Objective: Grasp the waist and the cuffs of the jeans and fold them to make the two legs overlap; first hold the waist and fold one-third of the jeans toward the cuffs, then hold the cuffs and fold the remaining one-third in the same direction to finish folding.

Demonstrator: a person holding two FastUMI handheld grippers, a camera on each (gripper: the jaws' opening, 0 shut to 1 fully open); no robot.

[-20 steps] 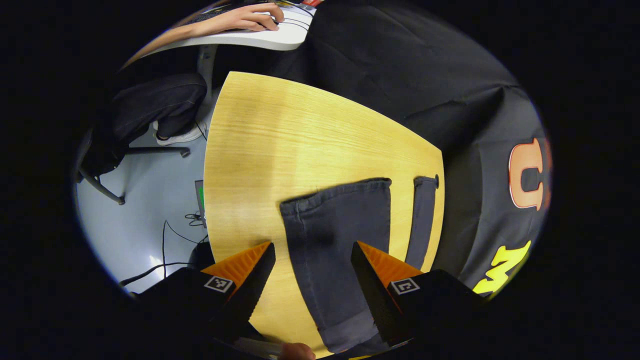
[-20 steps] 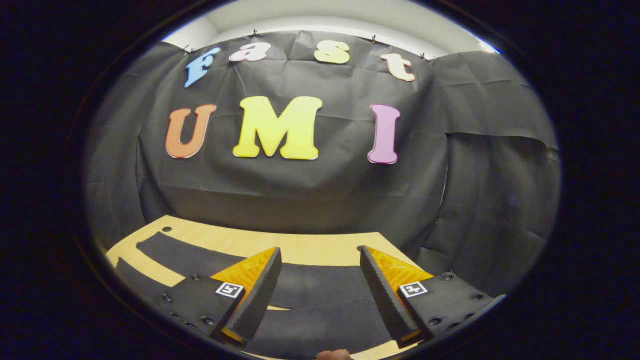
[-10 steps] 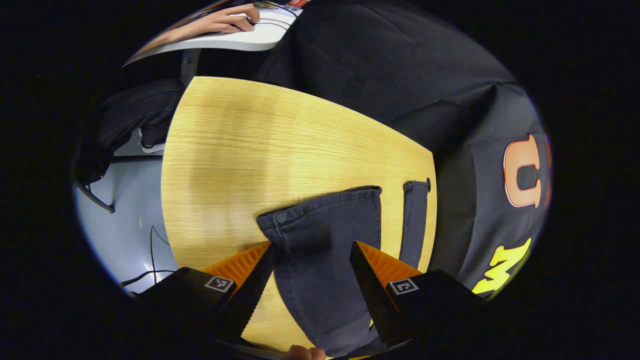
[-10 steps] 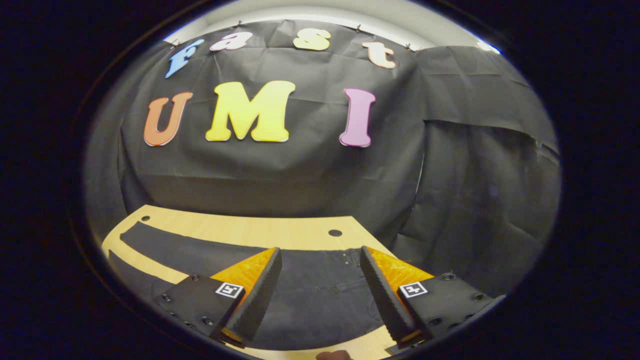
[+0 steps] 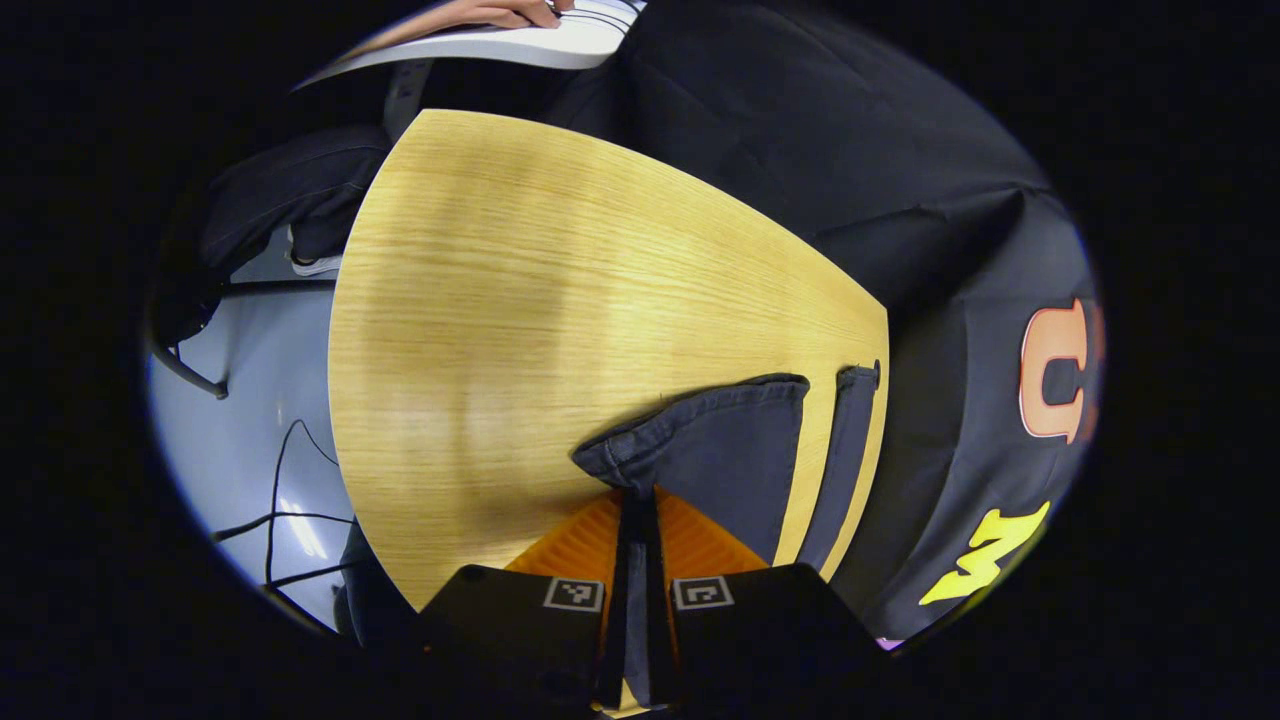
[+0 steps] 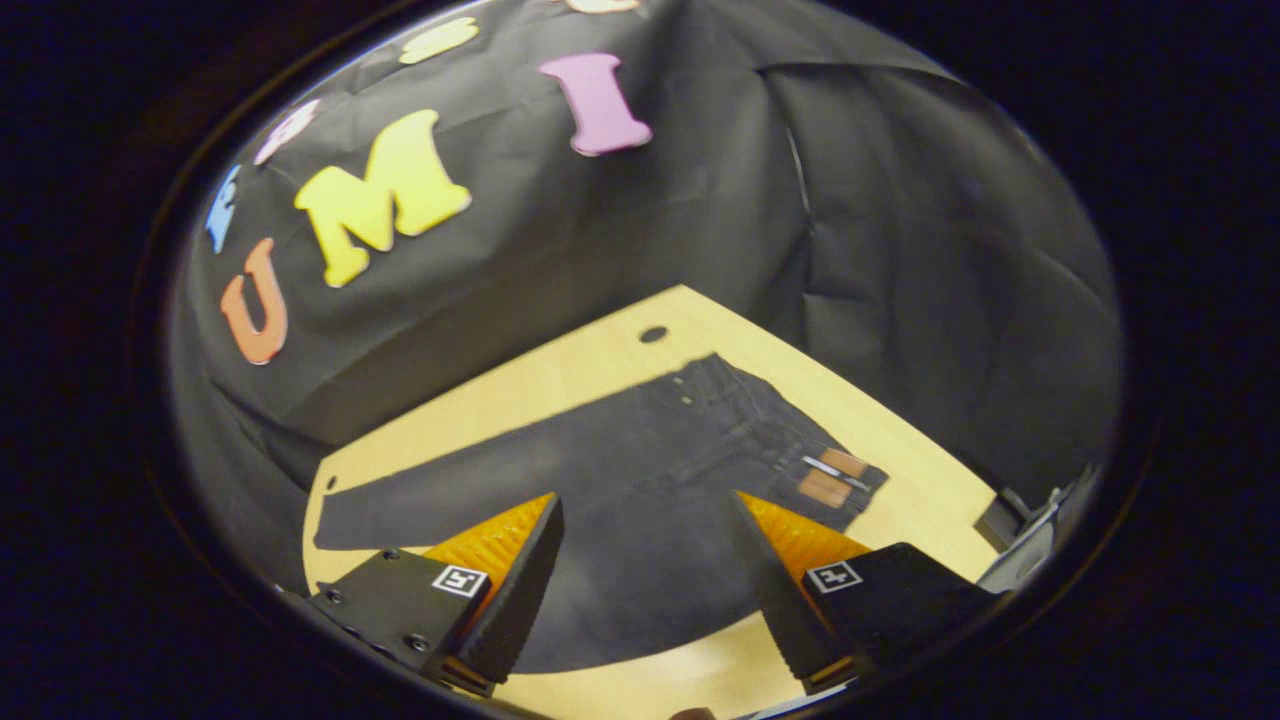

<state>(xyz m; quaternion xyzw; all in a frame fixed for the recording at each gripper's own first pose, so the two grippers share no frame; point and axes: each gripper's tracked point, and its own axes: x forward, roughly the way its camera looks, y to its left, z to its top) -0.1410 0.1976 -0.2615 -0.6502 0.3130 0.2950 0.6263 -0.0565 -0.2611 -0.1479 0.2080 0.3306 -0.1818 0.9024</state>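
- Left tongs (image 5: 634, 497) clenched on the near cuff (image 5: 640, 452) of the jeans (image 6: 640, 470); cloth bunches up right at the tips, a strip of it caught between the two fingers.
- Second cuff (image 5: 855, 385) lies flat by the bench's (image 5: 520, 300) far edge, apart from the near leg w/ a strip of bare wood between.
- Right tongs (image 6: 648, 515) released, fingers wide, above the jeans' seat/thigh area; cannot tell if they touch the cloth.
- Jeans spread flat across the bench in right gripper view: waist (image 6: 790, 440) toward the right w/ a brown patch (image 6: 825, 487), one leg running off to the left.
- Round hole (image 6: 653, 334) in the bench just beyond the waist.
- Around: black cloth wall (image 6: 700, 220) behind the bench; a person's hand (image 5: 500, 12) on a white desk (image 5: 510, 45) at top of left gripper view; cables (image 5: 280, 470) on the floor (image 5: 240, 400).
- Near leg hidden behind the right tongs' fingers; thing at right edge of right gripper view too cut off to make out.
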